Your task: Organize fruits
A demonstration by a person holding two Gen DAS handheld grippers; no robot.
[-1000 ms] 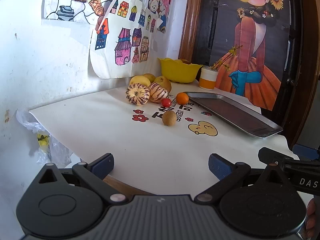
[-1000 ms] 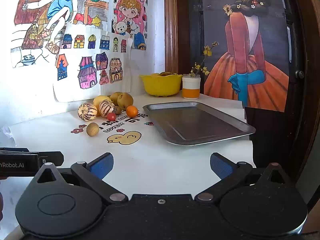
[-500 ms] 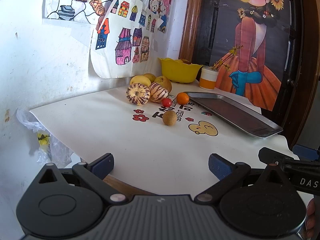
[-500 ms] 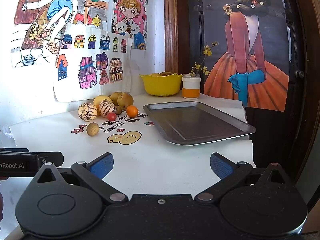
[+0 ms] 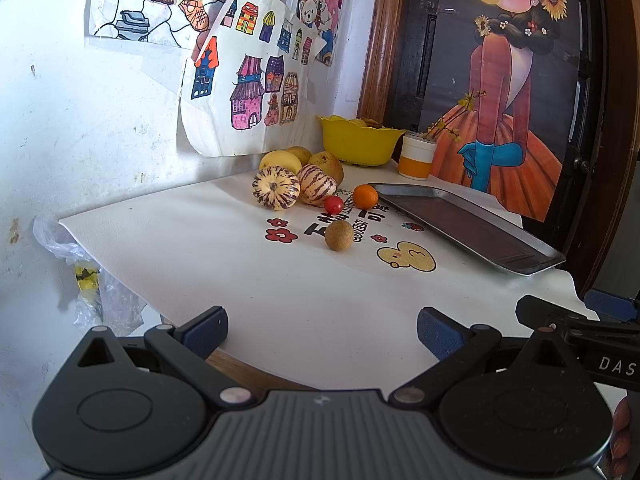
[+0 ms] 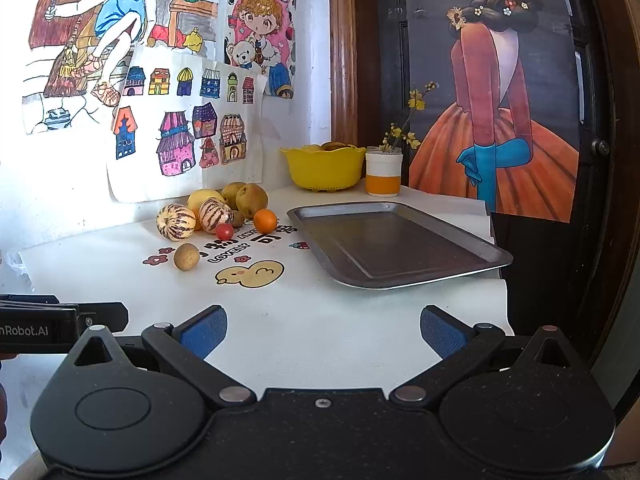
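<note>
Fruit lies in a cluster at the back of the white table: two striped melons [image 5: 276, 188] [image 6: 176, 222], yellow and brown pears [image 6: 251, 199], a small orange [image 5: 365, 196] [image 6: 265, 220], a cherry tomato [image 5: 333, 204] [image 6: 225, 231] and a round brown fruit [image 5: 339, 235] [image 6: 186, 256] nearer to me. An empty metal tray [image 6: 400, 248] [image 5: 472, 228] sits to the right of them. My left gripper [image 5: 322, 330] hangs open over the table's near edge, far from the fruit. My right gripper [image 6: 320, 330] is open too, with nothing between its fingers.
A yellow bowl [image 6: 323, 168] holding fruit and a white-and-orange cup [image 6: 383, 174] with twigs stand at the back by the wall. Drawings hang on the wall to the left. A plastic bag [image 5: 86, 280] hangs off the table's left edge. A dark door stands right.
</note>
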